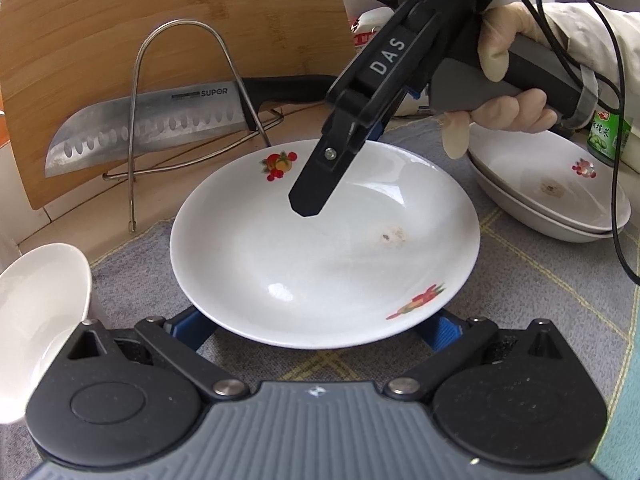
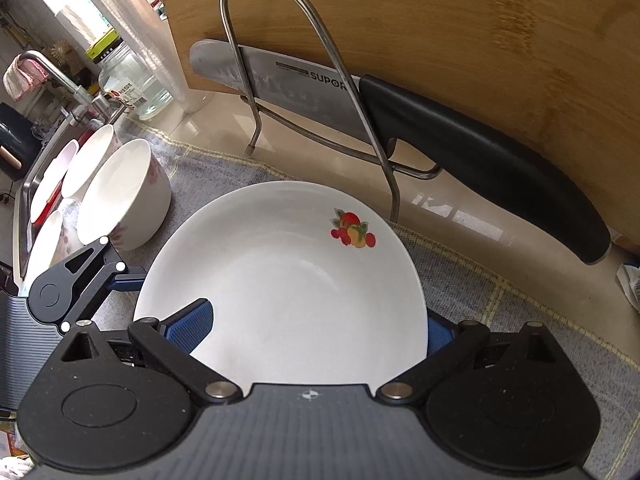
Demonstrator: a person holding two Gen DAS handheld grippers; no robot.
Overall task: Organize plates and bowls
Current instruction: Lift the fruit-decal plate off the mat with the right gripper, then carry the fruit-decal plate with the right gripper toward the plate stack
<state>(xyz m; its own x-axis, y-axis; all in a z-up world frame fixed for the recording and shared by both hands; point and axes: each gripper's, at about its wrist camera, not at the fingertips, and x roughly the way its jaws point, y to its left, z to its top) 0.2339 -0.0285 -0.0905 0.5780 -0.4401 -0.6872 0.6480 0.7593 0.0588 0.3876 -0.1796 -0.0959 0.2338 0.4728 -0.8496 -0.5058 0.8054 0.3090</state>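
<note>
White plate (image 1: pixel 320 256) w/ fruit prints sits on the grey checked mat (image 1: pixel 520 300), right in the middle of the counter. Both grippers are on it.

Left gripper (image 1: pixel 320 330): jaws spread wide, blue pads (image 1: pixel 438 330) poke out either side under the plate's near rim. The rim sits between the pads, but I can't tell if they actually touch it, looks more like straddling than pinching.

Right gripper (image 2: pixel 316 326) comes in from the far side, gloved hand (image 1: pixel 508 80) on its handle. In its own cam one blue pad (image 2: pixel 192 326) lies over the plate's inside, the other is tucked behind the rim at the right, so it's got the rim b/w its fingers. Looks clamped on the plate edge. From the left cam its black finger (image 1: pixel 316 184) slants down over the plate's far part.

Other stuff: stack of two more plates (image 1: pixel 560 196) off to the right on the mat, white bowl (image 1: pixel 36 320) at left, more bowls (image 2: pixel 124 196) near the sink in the right cam. Behind the plate there's a wire rack (image 1: pixel 184 120) holding a Supor knife (image 1: pixel 160 124), w/ a bamboo cutting board (image 1: pixel 180 12) leaning behind that.
</note>
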